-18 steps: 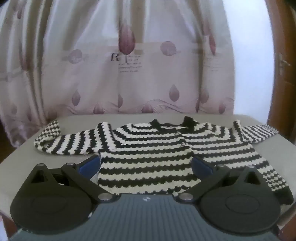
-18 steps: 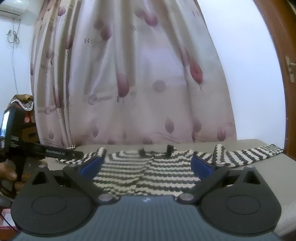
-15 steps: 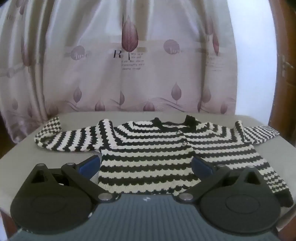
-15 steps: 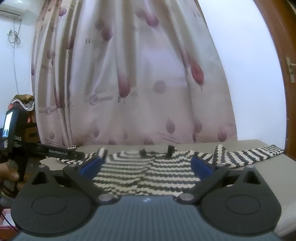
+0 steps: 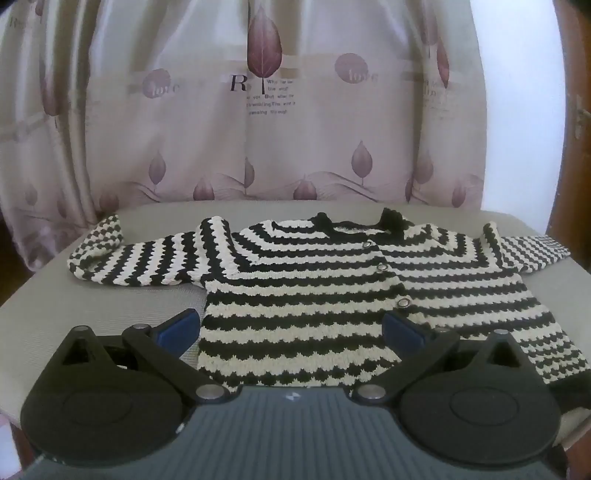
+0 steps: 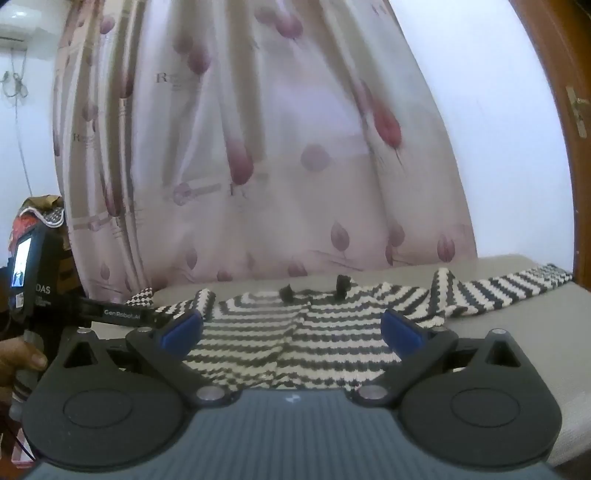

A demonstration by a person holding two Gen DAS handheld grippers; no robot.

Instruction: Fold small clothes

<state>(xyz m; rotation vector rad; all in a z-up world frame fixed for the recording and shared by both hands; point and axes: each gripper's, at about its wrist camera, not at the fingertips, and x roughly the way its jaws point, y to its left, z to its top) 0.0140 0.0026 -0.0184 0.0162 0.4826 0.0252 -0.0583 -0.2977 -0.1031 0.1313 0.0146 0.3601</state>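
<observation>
I am holding both tools wide open and empty just short of the striped sweater [image 5: 314,295], which is lying flat and unfolded on the surface [image 5: 92,314] straight ahead of my left tool [image 5: 291,328] and my right tool [image 6: 291,328], sleeves spread out to either side. Folding is not yet begun, I judge; the next move is calling for each tool to be reaching out to a sleeve end and pinching it.

place: home, prob. bedroom/living rm
curtain [image 5: 295,122]: pink, leaf print, full drop
door [image 6: 554,110]: wood frame, handle
AC unit [image 6: 13,35]: top left wall
table [image 5: 110,306]: beige cloth cover
</observation>
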